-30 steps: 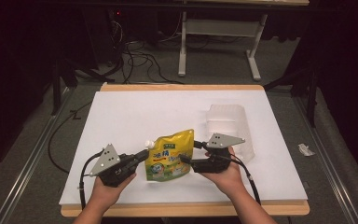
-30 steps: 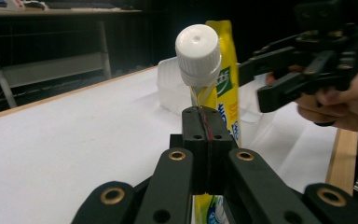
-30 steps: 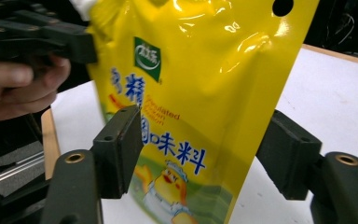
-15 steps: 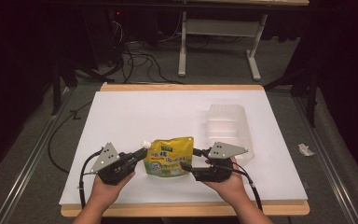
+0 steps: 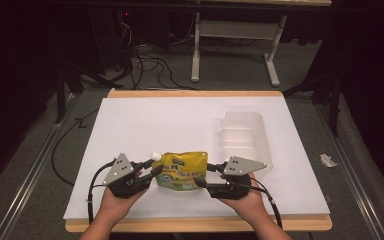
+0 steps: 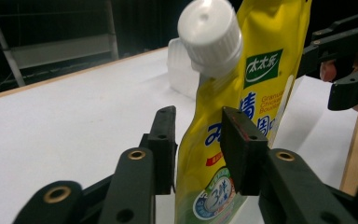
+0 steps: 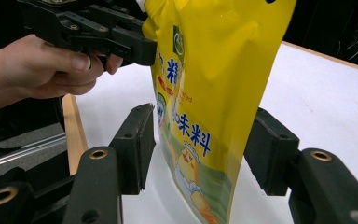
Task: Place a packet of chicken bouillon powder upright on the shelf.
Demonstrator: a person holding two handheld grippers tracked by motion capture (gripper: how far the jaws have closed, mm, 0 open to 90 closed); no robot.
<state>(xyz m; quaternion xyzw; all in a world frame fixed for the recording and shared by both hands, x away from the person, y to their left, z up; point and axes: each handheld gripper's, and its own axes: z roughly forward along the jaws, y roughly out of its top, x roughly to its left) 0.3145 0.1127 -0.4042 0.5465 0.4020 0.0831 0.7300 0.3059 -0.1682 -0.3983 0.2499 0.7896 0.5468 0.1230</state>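
We have our left gripper (image 6: 198, 154) parted around the lower edge of the yellow pouch (image 5: 182, 171); its jaws have just been opening, and the pads look clear of the film or barely brushing it. Our right gripper (image 7: 200, 149) straddles the pouch's other edge with its jaws closing in, a gap visible on either side, so no grip there yet. The pouch stands upright near the table's (image 5: 145, 130) front edge between both tools, likely steadied from two sides so it does not topple. It is glossy, soft, creased plastic film with printed lettering, topped by a ribbed white screw cap (image 6: 209, 35). Behind it to the right lies a clear, ridged plastic tray (image 5: 245, 135) on the smooth white tabletop
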